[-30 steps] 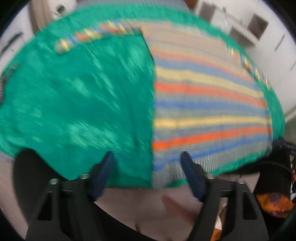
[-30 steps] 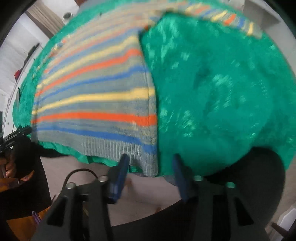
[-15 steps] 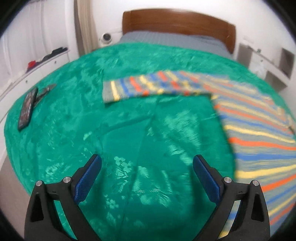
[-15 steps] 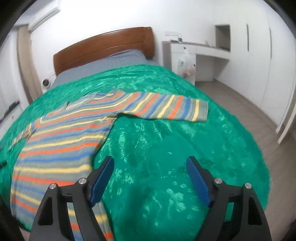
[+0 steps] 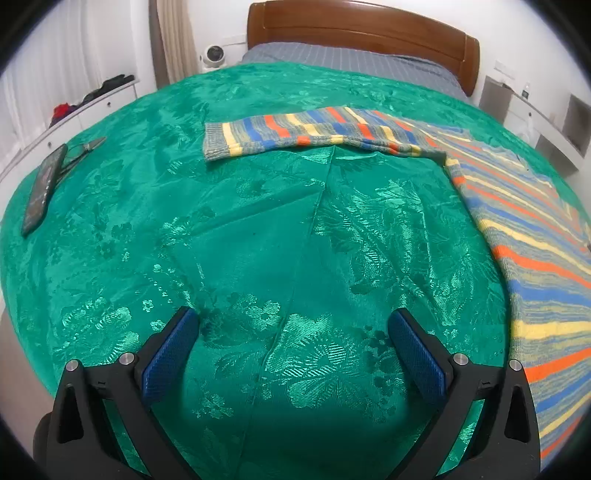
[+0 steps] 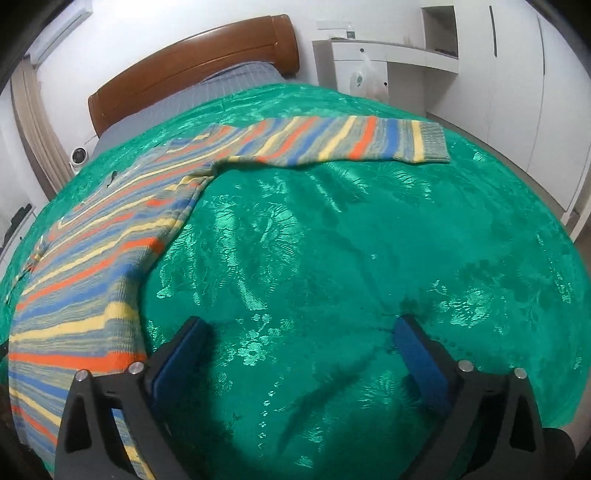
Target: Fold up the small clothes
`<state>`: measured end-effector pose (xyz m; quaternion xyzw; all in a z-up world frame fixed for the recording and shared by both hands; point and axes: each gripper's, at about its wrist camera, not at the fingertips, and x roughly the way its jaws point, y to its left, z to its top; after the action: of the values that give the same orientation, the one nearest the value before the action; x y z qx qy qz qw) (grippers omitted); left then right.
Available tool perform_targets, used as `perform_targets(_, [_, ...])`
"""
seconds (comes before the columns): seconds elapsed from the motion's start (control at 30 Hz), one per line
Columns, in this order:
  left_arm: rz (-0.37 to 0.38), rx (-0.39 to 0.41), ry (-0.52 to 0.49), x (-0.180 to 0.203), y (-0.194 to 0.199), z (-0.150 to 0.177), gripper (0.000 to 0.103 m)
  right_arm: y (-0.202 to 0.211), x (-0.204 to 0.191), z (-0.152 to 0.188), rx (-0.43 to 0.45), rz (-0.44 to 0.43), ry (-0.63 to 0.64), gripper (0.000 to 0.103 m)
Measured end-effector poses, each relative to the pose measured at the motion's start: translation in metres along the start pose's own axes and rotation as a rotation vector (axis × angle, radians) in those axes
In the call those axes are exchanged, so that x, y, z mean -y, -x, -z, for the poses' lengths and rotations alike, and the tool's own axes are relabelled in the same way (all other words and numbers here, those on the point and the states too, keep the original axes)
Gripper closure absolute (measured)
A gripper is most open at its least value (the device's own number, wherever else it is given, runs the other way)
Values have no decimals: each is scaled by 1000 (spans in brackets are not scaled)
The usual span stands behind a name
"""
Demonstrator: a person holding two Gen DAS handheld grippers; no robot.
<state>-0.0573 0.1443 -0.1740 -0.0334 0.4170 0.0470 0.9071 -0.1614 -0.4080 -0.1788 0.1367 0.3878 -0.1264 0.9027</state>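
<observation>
Both of your hand-held grippers hang released over the bed.

Your left hand-held gripper and right hand-held gripper have just been opening; their blue pads stand wide apart with only shiny green bedspread between them. The grey knitted sweater with orange, yellow and blue stripes lies flat on that bedspread, sleeves outstretched, untouched.

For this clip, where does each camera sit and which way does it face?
Left wrist: on the left hand-held gripper, angled down over the green bedspread toward the headboard; only its open fingers show.
Right wrist: on the right hand-held gripper, same downward angle; only its open fingers show.
Shared: the striped sweater, sleeves spread, bedspread and headboard.
</observation>
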Motion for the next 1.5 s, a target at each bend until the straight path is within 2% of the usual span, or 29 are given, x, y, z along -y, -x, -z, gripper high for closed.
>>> perform_targets(0.3, [24,-6,19,-2,-2,-1,0,-1,-5,2,6,17,16,0])
perform_targets(0.77, [21,-7,41,1,-2,-2,0,-1,-5,6,54,31,22,0])
perform_targets(1.27, [-18,-23,22,7,-2,-3,0,0,-5,6,56,30,29,0])
perform_targets(1.5, [-10,-21,2,6,-1,-2,0,0,-6,6,54,34,35,0])
